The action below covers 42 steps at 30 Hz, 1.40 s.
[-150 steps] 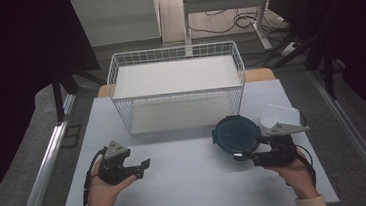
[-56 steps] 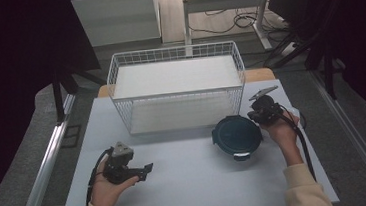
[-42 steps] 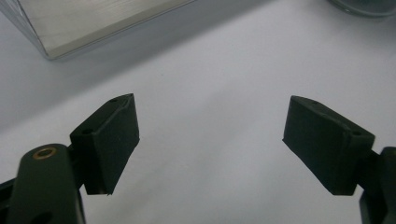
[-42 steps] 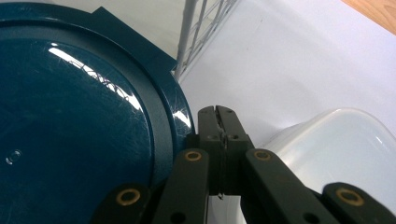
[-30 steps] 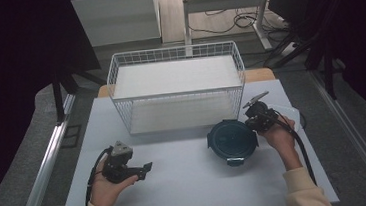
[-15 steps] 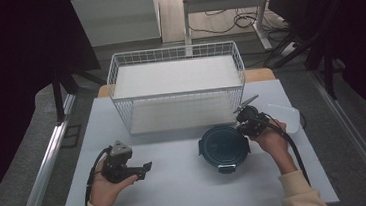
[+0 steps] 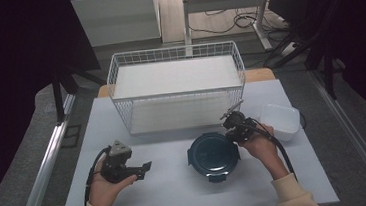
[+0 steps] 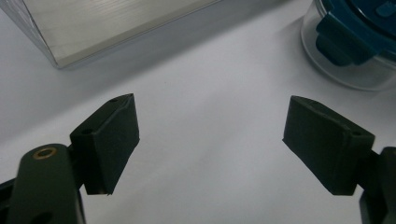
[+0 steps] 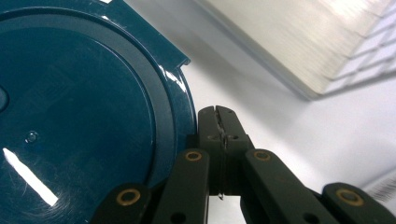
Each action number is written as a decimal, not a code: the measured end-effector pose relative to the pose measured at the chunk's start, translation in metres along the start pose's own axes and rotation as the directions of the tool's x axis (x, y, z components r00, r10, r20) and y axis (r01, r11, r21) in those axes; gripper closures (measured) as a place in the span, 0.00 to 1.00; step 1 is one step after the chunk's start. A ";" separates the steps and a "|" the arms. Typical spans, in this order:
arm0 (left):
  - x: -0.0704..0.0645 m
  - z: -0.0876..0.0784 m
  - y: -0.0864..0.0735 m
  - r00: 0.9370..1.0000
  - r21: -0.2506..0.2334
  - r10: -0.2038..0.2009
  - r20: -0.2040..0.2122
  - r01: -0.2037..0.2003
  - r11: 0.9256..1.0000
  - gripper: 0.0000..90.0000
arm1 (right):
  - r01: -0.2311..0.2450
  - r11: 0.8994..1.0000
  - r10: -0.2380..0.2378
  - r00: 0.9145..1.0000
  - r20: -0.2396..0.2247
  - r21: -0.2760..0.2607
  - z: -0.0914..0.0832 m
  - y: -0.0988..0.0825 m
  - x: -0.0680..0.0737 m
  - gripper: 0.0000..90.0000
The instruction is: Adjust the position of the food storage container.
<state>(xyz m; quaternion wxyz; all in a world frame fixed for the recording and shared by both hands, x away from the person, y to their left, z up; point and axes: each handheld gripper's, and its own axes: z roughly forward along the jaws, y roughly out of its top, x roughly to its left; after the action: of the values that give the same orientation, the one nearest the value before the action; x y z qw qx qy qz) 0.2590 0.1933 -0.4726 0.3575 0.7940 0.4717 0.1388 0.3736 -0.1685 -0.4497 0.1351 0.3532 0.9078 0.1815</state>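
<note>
Jaws pressed flat together is how your right gripper (image 7: pixel 235 125) sits just now, with nothing pinched between the pads; in the right gripper view those closed tips (image 9: pixel 219 135) lie against the rim of the round dark-teal plastic lid (image 9: pixel 84 107). That reads to me as a push, not a grasp: shut jaws make one stiff point to nudge the edge with. The lidded round container (image 7: pixel 213 154) stands a little right of centre in the lower half of the high view, on the white tabletop (image 7: pixel 179 193), just in front of the white wire basket (image 7: pixel 177 91), and your right gripper meets it at its upper right edge. In the left gripper view the clear wall of the tub shows under the teal lid (image 8: pixel 359 32), at the upper right of that frame.

Your left gripper (image 7: pixel 144 167) rests low at the lower left of the high view, jaws spread wide and holding nothing (bare table between the pads), well apart from the container. I would judge it is kept ready there to take the tub once it is close enough. An empty translucent white rectangular plastic tub (image 7: pixel 278 121) sits just right of your right hand, apart from the work
</note>
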 end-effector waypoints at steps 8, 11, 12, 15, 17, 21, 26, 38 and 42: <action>-0.001 0.001 0.000 1.000 0.006 0.004 0.001 -0.004 1.000 0.20 | 0.033 0.999 -0.033 0.999 -0.036 0.006 0.001 0.007 0.021 1.00; -0.001 0.001 0.000 1.000 0.006 0.004 0.001 -0.004 1.000 0.20 | 0.040 0.999 -0.039 0.998 -0.043 0.008 0.002 0.008 0.027 1.00; -0.001 0.001 0.000 1.000 0.007 0.005 0.001 -0.005 1.000 0.20 | 0.044 0.999 -0.043 0.998 -0.037 0.009 0.002 0.009 0.029 1.00; -0.001 0.002 -0.001 1.000 0.007 0.004 0.002 -0.004 1.000 0.20 | 0.052 0.999 -0.051 0.998 -0.031 0.017 0.001 0.009 0.034 1.00; -0.001 0.002 -0.001 1.000 0.006 0.005 0.003 -0.005 1.000 0.20 | 0.053 0.998 -0.052 0.998 -0.036 0.018 0.001 0.009 0.036 1.00; -0.001 0.002 -0.001 1.000 0.004 0.005 0.002 -0.005 1.000 0.20 | 0.060 0.998 -0.059 0.997 -0.050 0.017 0.000 0.010 0.040 1.00; -0.002 0.002 0.000 1.000 0.005 0.006 0.004 -0.006 1.000 0.20 | 0.077 0.997 -0.076 0.995 -0.067 0.013 0.002 0.011 0.049 1.00; 0.000 -0.004 -0.001 0.999 -0.018 -0.017 0.030 0.018 1.000 0.20 | 0.051 0.991 -0.062 0.994 -0.085 -0.127 -0.016 0.001 0.033 0.99; 0.001 -0.009 0.000 0.996 -0.046 -0.038 0.079 0.041 0.998 0.20 | -0.016 0.979 -0.004 0.995 -0.099 -0.203 -0.035 -0.017 0.024 0.99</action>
<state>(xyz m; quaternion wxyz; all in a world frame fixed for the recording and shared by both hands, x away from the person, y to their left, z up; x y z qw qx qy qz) 0.2546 0.1979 -0.4666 0.3971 0.7807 0.4694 0.1116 0.3334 -0.1712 -0.4284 0.1248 0.3308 0.8890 0.2911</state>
